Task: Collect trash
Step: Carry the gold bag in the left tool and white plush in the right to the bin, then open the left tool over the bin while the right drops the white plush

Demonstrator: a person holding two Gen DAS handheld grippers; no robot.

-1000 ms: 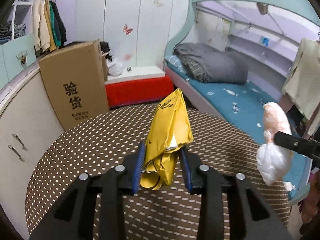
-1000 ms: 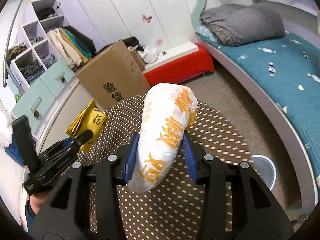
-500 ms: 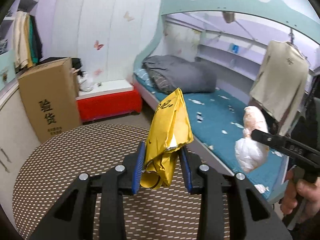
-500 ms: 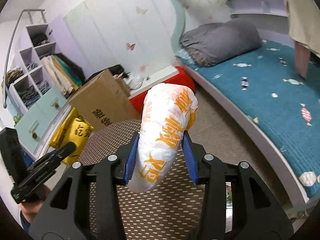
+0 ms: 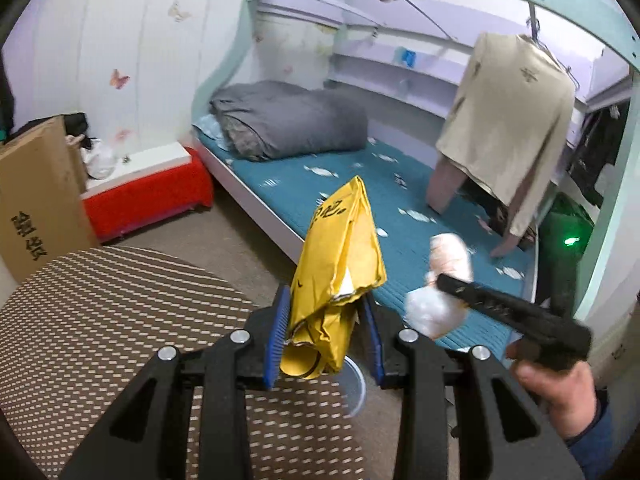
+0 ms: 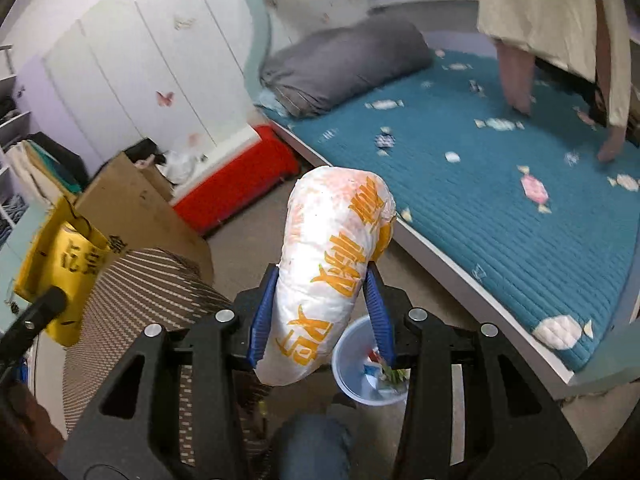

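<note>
We see a round dotted table [image 5: 120,320] beside us. On the floor [image 6: 432,280] stands a pale bin [image 6: 352,356] with scraps inside. A grey quilt [image 5: 288,120] lies on the teal bed [image 5: 360,184].

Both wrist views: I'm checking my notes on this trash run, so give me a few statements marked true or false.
1. The left gripper clamps a crumpled yellow bag. True.
2. The right gripper is empty. False: it grips a white bag with orange print.
3. A trash bin on the floor beside the round table already holds litter. True.
4. The bedding on the blue mattress is red. False: a grey quilt lies there.
</note>
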